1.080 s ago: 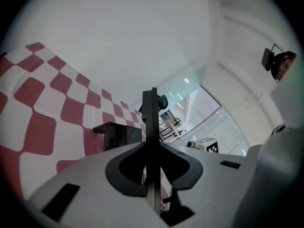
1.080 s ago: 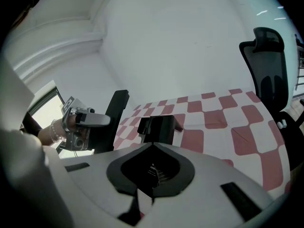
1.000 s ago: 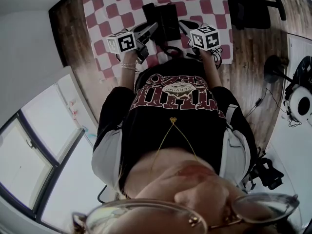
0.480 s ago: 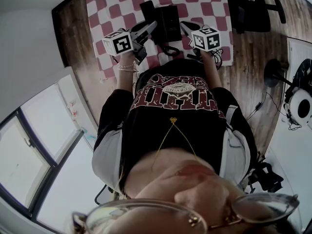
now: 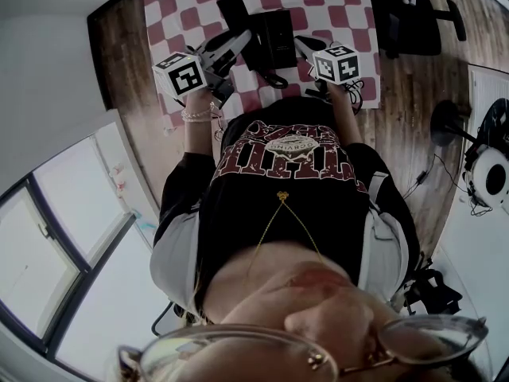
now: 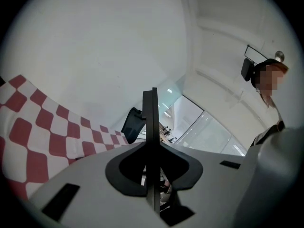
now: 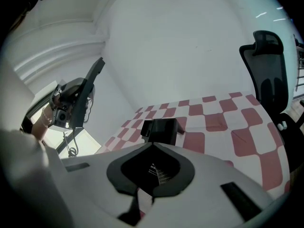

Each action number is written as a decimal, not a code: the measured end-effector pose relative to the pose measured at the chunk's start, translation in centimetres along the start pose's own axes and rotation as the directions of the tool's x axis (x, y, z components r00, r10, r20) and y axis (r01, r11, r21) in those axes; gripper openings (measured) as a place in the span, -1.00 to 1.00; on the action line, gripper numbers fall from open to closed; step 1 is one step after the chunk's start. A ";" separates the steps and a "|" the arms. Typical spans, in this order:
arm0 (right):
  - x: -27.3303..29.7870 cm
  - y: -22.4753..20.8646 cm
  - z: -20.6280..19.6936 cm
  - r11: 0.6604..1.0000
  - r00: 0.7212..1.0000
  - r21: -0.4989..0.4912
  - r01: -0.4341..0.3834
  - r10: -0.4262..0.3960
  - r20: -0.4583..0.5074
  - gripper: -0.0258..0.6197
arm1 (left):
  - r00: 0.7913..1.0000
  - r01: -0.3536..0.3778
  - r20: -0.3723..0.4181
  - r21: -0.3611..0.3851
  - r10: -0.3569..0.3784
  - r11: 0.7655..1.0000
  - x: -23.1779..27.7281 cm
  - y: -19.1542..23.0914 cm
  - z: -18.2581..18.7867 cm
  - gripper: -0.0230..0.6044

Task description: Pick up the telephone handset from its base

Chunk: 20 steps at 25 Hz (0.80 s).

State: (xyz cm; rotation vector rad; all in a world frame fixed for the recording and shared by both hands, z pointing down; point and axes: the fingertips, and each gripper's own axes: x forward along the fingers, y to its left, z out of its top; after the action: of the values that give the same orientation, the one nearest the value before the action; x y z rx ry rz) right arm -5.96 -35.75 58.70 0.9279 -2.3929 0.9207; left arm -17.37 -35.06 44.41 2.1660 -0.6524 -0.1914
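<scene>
The black slab-shaped telephone handset [image 5: 232, 10] is already off the black box-shaped telephone base [image 5: 274, 34]. It is clamped in the left tool [image 5: 241, 38] and held in the air over the red-and-white checked desk [image 5: 334, 6], with a black cord [image 5: 276, 78] trailing below. The right tool [image 5: 302, 44] looks to have its jaws together on nothing, its tip just beside the base. The pick-up seems to be in its lifting stage. Next, the grip likely needs holding firm while the cord gets enough slack not to drag the base.
</scene>
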 end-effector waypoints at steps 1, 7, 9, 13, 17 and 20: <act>0.0 0.0 0.0 1.000 1.000 0.000 -0.001 0.001 0.001 -0.86 | 1.000 0.008 0.008 0.007 -0.008 1.000 -0.1 -0.5 0.4 -0.67; 0.1 0.0 0.1 1.000 1.000 -0.001 -0.011 0.011 0.007 -0.86 | 0.998 0.044 0.044 0.034 -0.045 0.998 -0.7 -2.4 1.9 -0.67; 0.1 0.0 0.0 1.000 1.000 -0.004 -0.013 0.013 0.005 -0.86 | 0.997 0.050 0.051 0.041 -0.052 0.998 -0.8 -2.9 2.3 -0.67; 0.2 0.0 0.0 1.000 1.000 -0.006 -0.023 0.023 -0.001 -0.86 | 0.995 0.064 0.067 0.053 -0.068 0.996 -0.8 -3.7 2.8 -0.67; 0.2 0.1 0.0 1.000 1.000 -0.008 -0.025 0.024 -0.002 -0.86 | 0.994 0.079 0.075 0.064 -0.084 0.995 -0.9 -4.4 3.1 -0.67; 0.2 0.1 0.1 1.000 1.000 -0.014 -0.024 0.024 0.000 -0.86 | 0.993 0.084 0.073 0.071 -0.089 0.994 -0.9 -4.7 3.1 -0.67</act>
State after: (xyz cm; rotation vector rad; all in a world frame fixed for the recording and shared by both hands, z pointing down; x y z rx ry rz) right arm -6.25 -35.86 58.69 0.8963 -2.4127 0.9118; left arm -17.44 -34.37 38.73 2.2635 -0.6159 -0.3029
